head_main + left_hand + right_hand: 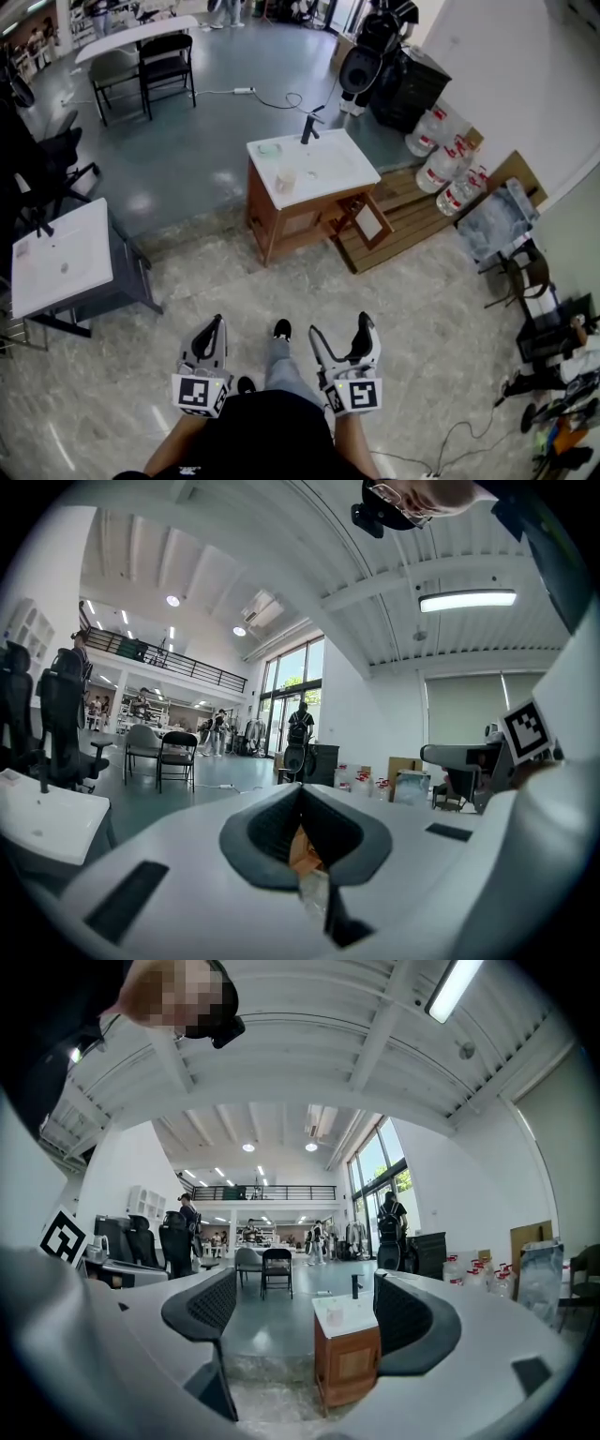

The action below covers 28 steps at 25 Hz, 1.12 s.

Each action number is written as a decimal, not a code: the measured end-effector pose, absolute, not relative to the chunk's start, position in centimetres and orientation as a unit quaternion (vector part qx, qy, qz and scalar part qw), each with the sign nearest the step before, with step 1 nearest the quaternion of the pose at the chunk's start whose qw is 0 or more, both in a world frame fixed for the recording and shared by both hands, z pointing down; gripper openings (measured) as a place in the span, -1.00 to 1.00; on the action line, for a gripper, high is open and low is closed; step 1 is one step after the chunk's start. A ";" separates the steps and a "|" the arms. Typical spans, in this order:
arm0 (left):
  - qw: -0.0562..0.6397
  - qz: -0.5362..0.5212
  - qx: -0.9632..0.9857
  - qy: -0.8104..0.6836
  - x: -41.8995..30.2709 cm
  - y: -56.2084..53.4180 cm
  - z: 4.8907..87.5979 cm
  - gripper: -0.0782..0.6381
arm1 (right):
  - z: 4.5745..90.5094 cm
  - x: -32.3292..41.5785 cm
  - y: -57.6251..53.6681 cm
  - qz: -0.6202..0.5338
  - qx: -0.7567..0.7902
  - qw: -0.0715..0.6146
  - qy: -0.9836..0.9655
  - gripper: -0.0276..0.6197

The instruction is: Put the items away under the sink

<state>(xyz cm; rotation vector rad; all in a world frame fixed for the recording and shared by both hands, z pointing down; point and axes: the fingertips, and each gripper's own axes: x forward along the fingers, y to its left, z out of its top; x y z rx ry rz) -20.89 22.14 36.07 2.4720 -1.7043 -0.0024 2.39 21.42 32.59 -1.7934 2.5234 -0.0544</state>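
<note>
Left gripper (216,324) is pinched shut on nothing, right gripper (339,326) gapes empty, and the cup (286,178) far ahead of both looks light and crushable, so a gentle mid-wall pinch suits it.

Pale cup (286,179), green dish (270,148) apart on white sink top (333,167) of wooden cabinet (298,225).

Head view: high, steeply down, wooden sink cabinet with white top (291,225) well ahead. Both gripper views: low, level, forward; right one shares that cabinet (349,1365)
</note>
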 end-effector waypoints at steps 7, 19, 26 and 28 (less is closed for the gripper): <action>0.075 0.008 0.819 -0.570 -19.1 16.7 36.7 -0.77 | 33.1 3.5 15.2 -0.022 -0.570 0.029 0.821 0.47; 0.074 0.009 0.811 -0.580 -13.8 1.5 35.8 -0.77 | 32.8 7.7 0.1 -0.036 -0.547 0.035 0.836 0.47; 0.089 0.018 0.798 -0.596 -11.5 -4.2 36.9 -0.77 | 33.2 9.0 -6.8 -0.040 -0.517 0.048 0.854 0.47; 0.100 0.018 0.791 -0.604 -11.5 -5.3 37.2 -0.77 | 33.7 8.7 -8.5 -0.048 -0.511 0.047 0.857 0.47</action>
